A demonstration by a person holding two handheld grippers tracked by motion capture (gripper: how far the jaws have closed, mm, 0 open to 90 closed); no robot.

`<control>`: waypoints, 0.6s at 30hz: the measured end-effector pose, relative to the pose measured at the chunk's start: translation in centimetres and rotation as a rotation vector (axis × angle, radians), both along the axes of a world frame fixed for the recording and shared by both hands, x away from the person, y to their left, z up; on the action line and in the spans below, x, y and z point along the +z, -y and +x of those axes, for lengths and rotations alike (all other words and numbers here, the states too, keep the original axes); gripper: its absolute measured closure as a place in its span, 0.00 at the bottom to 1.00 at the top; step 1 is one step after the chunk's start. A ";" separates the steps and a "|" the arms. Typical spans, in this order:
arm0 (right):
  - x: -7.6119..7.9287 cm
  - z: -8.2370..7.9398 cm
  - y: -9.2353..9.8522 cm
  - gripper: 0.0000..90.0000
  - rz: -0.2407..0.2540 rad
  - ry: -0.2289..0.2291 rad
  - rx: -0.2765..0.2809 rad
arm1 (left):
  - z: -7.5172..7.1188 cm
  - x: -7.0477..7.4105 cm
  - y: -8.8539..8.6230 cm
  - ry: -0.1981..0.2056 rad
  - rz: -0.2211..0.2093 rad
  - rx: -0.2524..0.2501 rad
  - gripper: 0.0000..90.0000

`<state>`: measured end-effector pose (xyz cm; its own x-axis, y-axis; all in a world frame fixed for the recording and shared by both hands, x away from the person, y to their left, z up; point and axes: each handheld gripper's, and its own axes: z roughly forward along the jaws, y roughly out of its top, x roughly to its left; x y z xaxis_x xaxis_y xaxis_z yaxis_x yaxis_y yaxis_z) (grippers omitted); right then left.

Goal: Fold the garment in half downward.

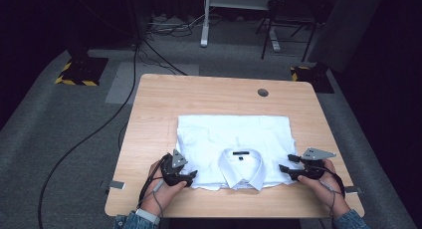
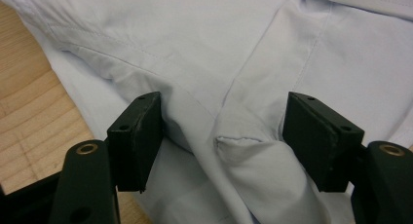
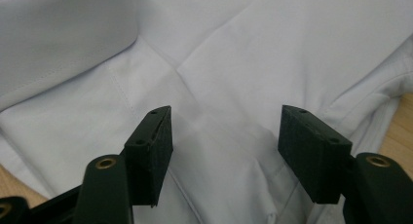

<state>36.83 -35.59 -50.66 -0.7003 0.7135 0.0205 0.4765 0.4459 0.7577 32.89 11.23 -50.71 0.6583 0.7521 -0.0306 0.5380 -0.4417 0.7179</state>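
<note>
wooden surface (image 1: 199,92) carrying one thing only — a white shirt (image 1: 234,134), folded into a neat rectangle and lying a little toward the near edge, within easy reach of both hands. collar (image 1: 241,168) turned toward the person and sitting on top of the fold, which puts the shoulders at the two near corners, just where the tools are. far half of the wood bare, with a small round hole (image 1: 263,93) near the back edge.

left tool (image 1: 190,178) resting at the near left corner of the shirt, right tool (image 1: 282,167) at the near right corner, one on each side of the collar — placed as a pair, probably so the bundle can be squared up, lifted or turned evenly without spilling the folds.

seen from the left gripper view: left tool (image 2: 221,136) with jaws standing well apart, a raised pucker of cloth (image 2: 243,146) between them, pads not pressing on it. nothing gripped. bare wood (image 2: 29,112) at the left there, so sitting right at the shirt's edge.

seen from the right gripper view: right tool (image 3: 224,141) likewise parted, flat cloth under the gap, a seam (image 3: 122,92) running past the near pad, nothing pinched. collar edge (image 3: 63,44) up at the left, a strip of wood at the right.

so: both tools open over the shoulders, neither holding the shirt.
</note>
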 end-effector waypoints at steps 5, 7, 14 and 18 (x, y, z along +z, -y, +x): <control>0.1 -0.9 1.1 0.44 -0.009 -0.007 -0.025 | -0.6 0.1 1.4 -0.005 0.006 -0.031 0.36; 0.1 -1.4 1.8 0.44 -0.005 -0.005 -0.032 | -0.8 0.0 2.0 -0.002 -0.004 -0.041 0.36; 0.3 -3.0 4.4 0.45 -0.031 -0.010 -0.056 | -1.3 0.0 4.6 0.000 -0.007 -0.080 0.36; 0.5 -3.8 5.8 0.45 -0.038 -0.027 -0.068 | -1.9 0.1 5.9 -0.008 -0.003 -0.116 0.35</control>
<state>32.98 -41.43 -50.16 -0.6495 0.7603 0.0103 0.5265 0.4400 0.7275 30.94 5.30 -50.65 0.7406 0.6709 -0.0385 0.4893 -0.4991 0.7152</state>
